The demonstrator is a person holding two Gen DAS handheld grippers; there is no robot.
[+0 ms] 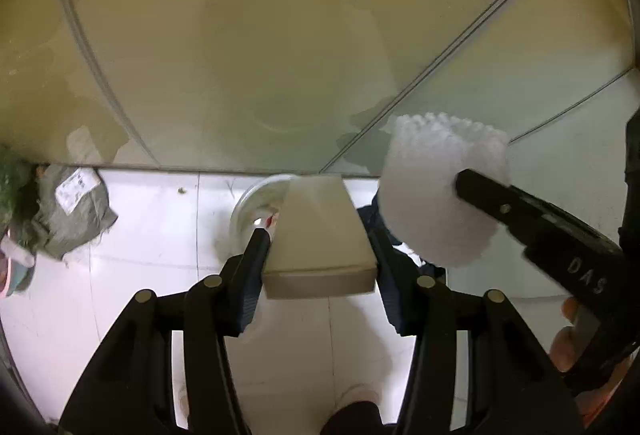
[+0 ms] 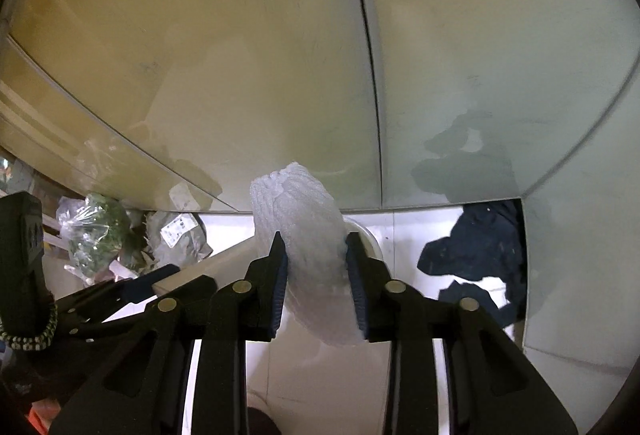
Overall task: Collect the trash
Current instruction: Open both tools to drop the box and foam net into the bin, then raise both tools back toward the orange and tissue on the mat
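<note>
Left gripper (image 1: 318, 235): black two-finger tool, jaws closed on a beige rectangular cardboard box (image 1: 320, 235), which is clamped by its two long sides and points forward, off the white tiled floor (image 1: 132, 275). A clear round plastic container (image 1: 258, 205) sits on the floor just beyond the box, partly hidden by it.

Right gripper (image 2: 316, 255): jaws closed on a white foam mesh sleeve (image 2: 304, 235), squeezed at its middle, its upper end rising above the fingertips. In the left wrist view the same sleeve (image 1: 436, 191) hangs to the right of the box, held aloft by the right gripper (image 1: 464, 181); fingers of the person's hand (image 1: 566, 347) wrap the handle at the far right edge.

Surroundings: a frosted glass panel (image 1: 280, 55) stands ahead of both tools. A crumpled grey mailer bag with a white label (image 1: 74, 211) lies at its foot to the left, beside a clear bag of green leaves (image 2: 94, 231). A dark blue cloth (image 2: 480, 247) lies to the right.
</note>
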